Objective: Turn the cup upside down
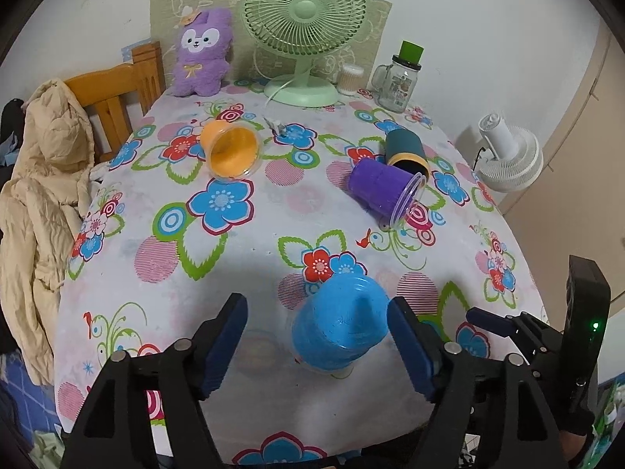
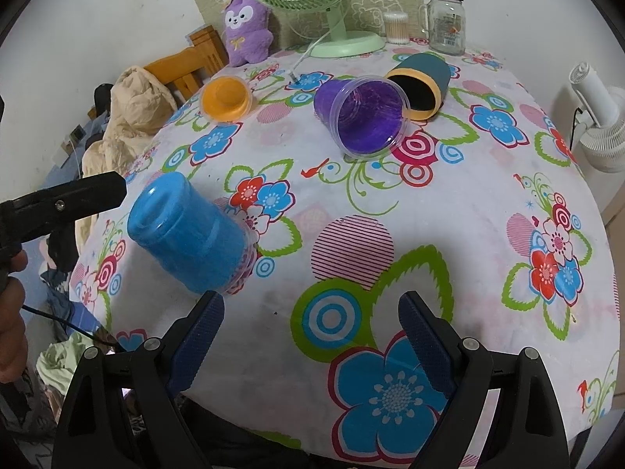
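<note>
A blue cup (image 1: 340, 328) stands upside down on the flowered tablecloth, base up, between the wide-open jaws of my left gripper (image 1: 316, 342), nothing gripped. The same blue cup (image 2: 187, 234) shows at the left of the right wrist view. My right gripper (image 2: 310, 344) is open and empty over the cloth near the table's front edge. An orange cup (image 1: 232, 150), a purple cup (image 1: 384, 189) and a dark teal cup with a yellow rim (image 1: 406, 150) lie on their sides further back.
A green desk fan (image 1: 304, 31), a purple plush toy (image 1: 203, 54), a glass jar with a green lid (image 1: 398, 78) and a cotton-swab box (image 1: 349, 78) stand along the back edge. A wooden chair with a beige jacket (image 1: 43, 179) is left; a white fan (image 1: 508, 156) right.
</note>
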`<action>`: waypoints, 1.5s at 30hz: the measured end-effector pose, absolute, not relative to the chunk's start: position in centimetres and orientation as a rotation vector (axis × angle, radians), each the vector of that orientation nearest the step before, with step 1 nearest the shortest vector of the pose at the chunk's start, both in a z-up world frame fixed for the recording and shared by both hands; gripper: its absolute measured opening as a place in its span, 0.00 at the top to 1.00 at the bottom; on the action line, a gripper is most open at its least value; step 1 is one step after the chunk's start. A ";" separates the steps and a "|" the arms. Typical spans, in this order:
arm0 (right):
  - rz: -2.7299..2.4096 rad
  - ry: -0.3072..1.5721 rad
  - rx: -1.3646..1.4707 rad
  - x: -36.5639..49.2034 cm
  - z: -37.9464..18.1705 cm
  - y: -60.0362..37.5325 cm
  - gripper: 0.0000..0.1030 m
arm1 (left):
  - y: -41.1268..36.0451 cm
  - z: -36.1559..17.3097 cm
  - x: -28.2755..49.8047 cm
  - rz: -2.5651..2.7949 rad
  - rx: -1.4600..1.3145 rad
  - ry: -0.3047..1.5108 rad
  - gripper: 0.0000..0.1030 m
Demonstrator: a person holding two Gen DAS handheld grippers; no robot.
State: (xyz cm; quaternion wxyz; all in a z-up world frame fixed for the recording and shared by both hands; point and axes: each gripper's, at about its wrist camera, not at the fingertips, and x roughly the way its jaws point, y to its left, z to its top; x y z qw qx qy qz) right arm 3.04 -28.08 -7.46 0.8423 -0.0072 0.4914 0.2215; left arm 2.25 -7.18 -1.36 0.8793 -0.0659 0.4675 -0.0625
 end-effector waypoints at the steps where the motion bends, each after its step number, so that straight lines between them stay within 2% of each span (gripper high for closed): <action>1: 0.468 1.037 -0.016 3.0 -7.4 -28.1 0.10 | -7.1 -1.4 2.2 -0.127 -0.142 0.974 0.23; 6: 0.460 1.031 -0.020 2.9 -7.2 -27.9 0.10 | -6.6 -1.1 1.5 -0.089 -0.142 0.949 0.14; 34: 0.371 0.729 -0.088 1.6 2.7 -25.4 0.10 | -4.0 3.0 -1.5 0.027 -0.151 0.723 0.14; 45: 0.356 0.635 -0.112 0.5 4.8 -24.5 0.05 | -3.9 4.3 -2.8 0.034 -0.145 0.617 0.08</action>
